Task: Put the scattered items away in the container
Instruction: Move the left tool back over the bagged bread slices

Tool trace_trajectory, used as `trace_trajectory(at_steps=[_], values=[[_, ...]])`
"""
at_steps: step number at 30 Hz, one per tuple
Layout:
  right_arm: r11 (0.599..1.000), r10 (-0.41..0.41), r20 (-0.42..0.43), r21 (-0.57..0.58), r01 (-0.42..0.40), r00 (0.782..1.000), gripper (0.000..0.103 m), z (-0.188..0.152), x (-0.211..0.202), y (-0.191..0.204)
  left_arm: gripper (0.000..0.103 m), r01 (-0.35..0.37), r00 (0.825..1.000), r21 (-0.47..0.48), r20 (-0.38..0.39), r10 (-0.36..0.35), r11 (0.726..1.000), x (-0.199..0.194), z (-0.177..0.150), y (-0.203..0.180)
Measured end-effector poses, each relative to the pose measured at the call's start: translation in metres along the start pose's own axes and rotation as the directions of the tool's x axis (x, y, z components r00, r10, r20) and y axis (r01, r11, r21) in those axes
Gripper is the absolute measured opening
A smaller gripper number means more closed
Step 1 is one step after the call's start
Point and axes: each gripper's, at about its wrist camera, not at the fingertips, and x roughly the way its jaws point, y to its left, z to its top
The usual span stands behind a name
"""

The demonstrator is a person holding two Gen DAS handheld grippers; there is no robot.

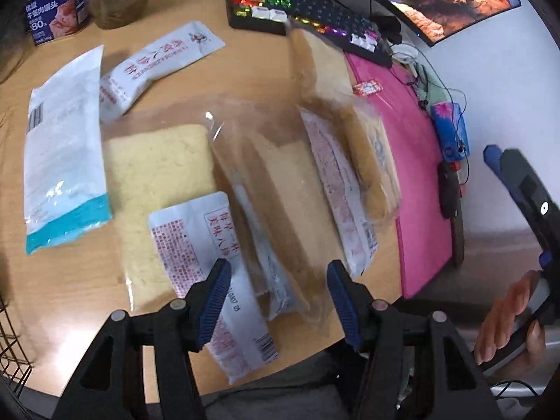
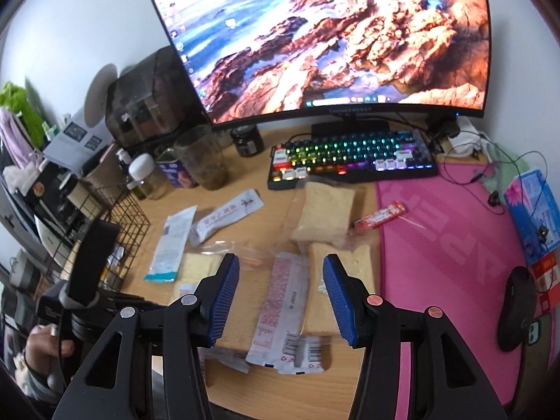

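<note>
Scattered items covered the wooden worktop (image 2: 245, 231): bagged bread slices (image 1: 164, 189) lay flat in clear wrap, a white sachet with red print (image 1: 213, 280) rested across the nearest slice, and a blue-edged white packet (image 1: 63, 161) sat off to the left beside another white sachet (image 1: 157, 63). And there were the left tongs (image 1: 276, 301), spread apart and hanging over that red-printed sachet with nothing pinched between the blue pads (image 1: 213, 301)! The right tongs (image 2: 281, 297) were spread too, empty, poised above a long printed packet (image 2: 280, 311) next to a bread slice (image 2: 344, 290). The black wire basket (image 2: 119, 224) stood at the worktop's left edge, well apart from both; what lay inside was too blurred to call. Behind it all glowed a keyboard (image 2: 353, 157) and monitor (image 2: 325, 38), with a pink mat (image 2: 448, 245) at the right.
</note>
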Motion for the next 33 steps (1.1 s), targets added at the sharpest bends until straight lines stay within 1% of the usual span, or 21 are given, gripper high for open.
trace_trajectory(at_steps=[2,6,12,16,17,18,19,20,24,28,31,33], values=[[1.000,0.004,-0.004,0.003,-0.004,1.000,0.051,0.000,0.003,-0.004,0.067,-0.007,1.000,0.002,0.002,0.007,1.000,0.003,0.007,-0.001],[1.000,0.003,-0.012,0.018,-0.003,1.000,0.051,0.001,0.008,-0.014,0.067,0.001,1.000,-0.009,0.001,-0.001,1.000,0.007,0.018,-0.003],[0.999,-0.002,-0.020,0.053,0.003,1.000,0.051,0.001,0.014,-0.033,0.067,-0.008,1.000,0.006,-0.024,0.008,1.000,0.022,0.029,-0.014],[0.998,-0.007,-0.021,0.068,0.009,1.000,0.051,0.000,0.015,-0.043,0.066,-0.013,1.000,-0.001,0.011,0.013,1.000,0.023,0.032,-0.015],[0.997,-0.007,-0.021,0.072,0.009,1.000,0.051,0.000,0.015,-0.045,0.062,-0.025,0.999,0.004,0.022,0.025,1.000,0.023,0.033,-0.016],[0.997,-0.008,-0.021,0.076,0.010,1.000,0.051,0.000,0.015,-0.047,0.052,-0.041,0.999,0.015,0.033,0.041,0.999,0.023,0.033,-0.018],[0.997,-0.010,-0.022,0.080,0.012,1.000,0.051,-0.001,0.015,-0.050,0.045,-0.059,0.997,0.030,0.048,0.058,0.998,0.021,0.033,-0.020],[0.996,-0.010,-0.022,0.085,0.012,1.000,0.051,-0.001,0.016,-0.052,0.039,-0.055,0.997,0.036,0.057,0.053,0.998,0.019,0.034,-0.020],[0.995,-0.003,-0.026,0.097,0.006,1.000,0.051,-0.002,0.017,-0.058,0.027,-0.052,0.994,0.055,0.096,0.046,0.997,0.011,0.035,-0.025],[0.997,-0.014,-0.059,0.077,0.019,0.998,0.051,-0.006,0.024,-0.058,0.024,-0.103,0.981,0.087,0.171,0.087,0.991,-0.006,0.037,-0.035],[0.997,-0.057,-0.101,0.046,0.062,0.993,0.051,-0.013,0.033,-0.056,0.023,-0.120,0.979,0.115,0.180,0.098,0.986,-0.008,0.038,-0.045],[0.997,-0.081,-0.139,0.002,0.082,0.987,0.051,-0.019,0.043,-0.049,0.023,-0.137,0.976,0.134,0.186,0.111,0.981,-0.009,0.038,-0.051]])
